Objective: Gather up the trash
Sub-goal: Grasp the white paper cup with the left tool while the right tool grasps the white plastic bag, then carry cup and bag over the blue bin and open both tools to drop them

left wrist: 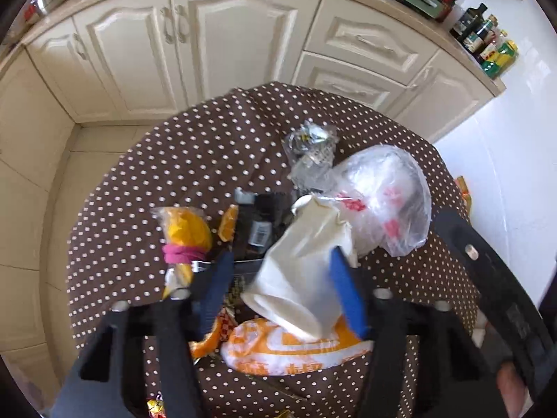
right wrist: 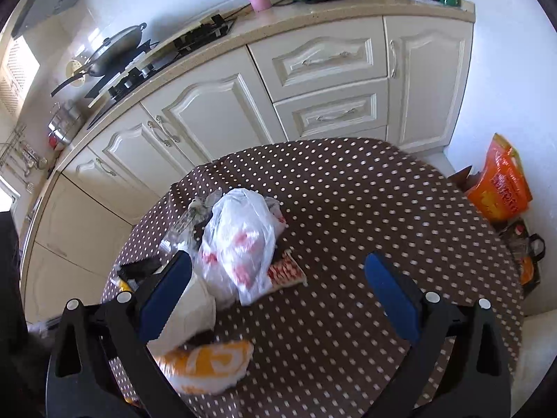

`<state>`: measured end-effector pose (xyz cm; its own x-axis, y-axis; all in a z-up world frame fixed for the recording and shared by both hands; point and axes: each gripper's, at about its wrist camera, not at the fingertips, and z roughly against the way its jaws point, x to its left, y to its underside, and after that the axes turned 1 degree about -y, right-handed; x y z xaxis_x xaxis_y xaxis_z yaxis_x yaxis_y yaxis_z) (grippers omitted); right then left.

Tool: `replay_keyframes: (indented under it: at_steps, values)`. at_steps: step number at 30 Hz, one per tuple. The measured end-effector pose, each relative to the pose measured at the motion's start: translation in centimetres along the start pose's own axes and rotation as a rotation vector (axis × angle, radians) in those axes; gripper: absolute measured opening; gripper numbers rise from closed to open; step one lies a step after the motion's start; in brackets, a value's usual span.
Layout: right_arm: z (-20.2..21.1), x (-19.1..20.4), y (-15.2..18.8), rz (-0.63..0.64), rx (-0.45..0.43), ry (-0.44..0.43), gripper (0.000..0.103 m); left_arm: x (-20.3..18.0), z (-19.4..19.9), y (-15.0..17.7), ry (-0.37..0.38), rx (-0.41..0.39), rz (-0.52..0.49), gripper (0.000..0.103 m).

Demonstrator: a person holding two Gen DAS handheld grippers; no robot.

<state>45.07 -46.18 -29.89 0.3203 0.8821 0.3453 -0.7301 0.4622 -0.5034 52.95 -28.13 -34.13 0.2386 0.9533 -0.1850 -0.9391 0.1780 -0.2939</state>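
Trash lies heaped on your dotted tablecloth [left wrist: 146,160]. Your left gripper [left wrist: 282,278] straddles the white paper cup [left wrist: 299,278], pads not visibly pressing; your right gripper [right wrist: 278,289] gapes empty beside the plastic bag [right wrist: 240,240].

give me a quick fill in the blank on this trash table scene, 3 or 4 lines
1. The brown tablecloth is patterned with white ____.
2. The crumpled white paper cup lies between the blue pads of the ____ gripper.
3. The clear plastic bag carries ____ printing.
4. The right gripper has its jaws standing ____, nothing held.

Missing words: dots; left; red; open
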Motion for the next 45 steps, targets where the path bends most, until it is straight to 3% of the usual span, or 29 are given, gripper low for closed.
replay_keyframes:
  at_steps: [1, 2, 3, 4, 5, 7, 8, 10, 13, 24, 29, 36, 45]
  values:
    - [-0.5, 0.0, -0.1, -0.004, 0.005, -0.008, 0.096, 0.1, -0.1, 0.0, 0.007, 0.004, -0.002, 0.039]
    - [-1.0, 0.1, -0.3, -0.006, 0.009, -0.012, 0.095, 0.0, -0.2, 0.0, 0.015, 0.000, -0.005, 0.024]
    - [-1.6, 0.2, -0.4, -0.008, 0.021, -0.018, 0.092, 0.1, -0.2, -0.1, 0.026, -0.005, -0.010, 0.019]
    - [-2.1, 0.2, -0.5, -0.009, 0.033, -0.026, 0.079, 0.2, -0.2, -0.2, 0.040, -0.004, -0.009, 0.012]
    - [-2.6, 0.2, -0.6, -0.012, 0.050, -0.033, 0.072, 0.2, -0.2, -0.1, 0.052, -0.006, -0.007, 0.011]
    - [-3.6, 0.1, -0.6, -0.017, 0.094, -0.053, 0.047, 0.2, 0.2, -0.1, 0.068, -0.020, -0.013, 0.010]
    - [-3.6, -0.1, -0.6, -0.022, 0.108, -0.067, 0.043, 0.1, 0.3, -0.1, 0.073, -0.021, -0.019, 0.009]
    - [-3.1, 0.0, -0.8, -0.013, 0.107, -0.079, 0.013, -0.2, 0.6, 0.0, 0.083, -0.024, -0.032, 0.009]
    - [-1.0, 0.5, -1.2, 0.019, 0.073, -0.077, 0.002, -0.1, 1.2, 0.3, 0.113, -0.031, -0.018, 0.007]
    - [6.7, 3.9, -1.9, 0.162, -0.023, -0.068, 0.001, 1.3, 8.5, 2.0, 0.174, -0.122, 0.010, 0.002]
    - [8.9, 8.0, -0.8, 0.225, -0.030, -0.116, 0.001, 3.7, 12.0, 3.8, 0.190, -0.160, 0.045, 0.002]
    - [9.6, 18.0, 2.7, 0.370, -0.003, -0.223, 0.001, 12.6, 17.1, 8.3, 0.161, -0.210, 0.144, 0.002]
    - [4.8, 34.0, 12.8, 0.490, 0.107, -0.324, 0.001, 30.6, 19.5, 14.8, 0.038, -0.192, 0.272, 0.002]
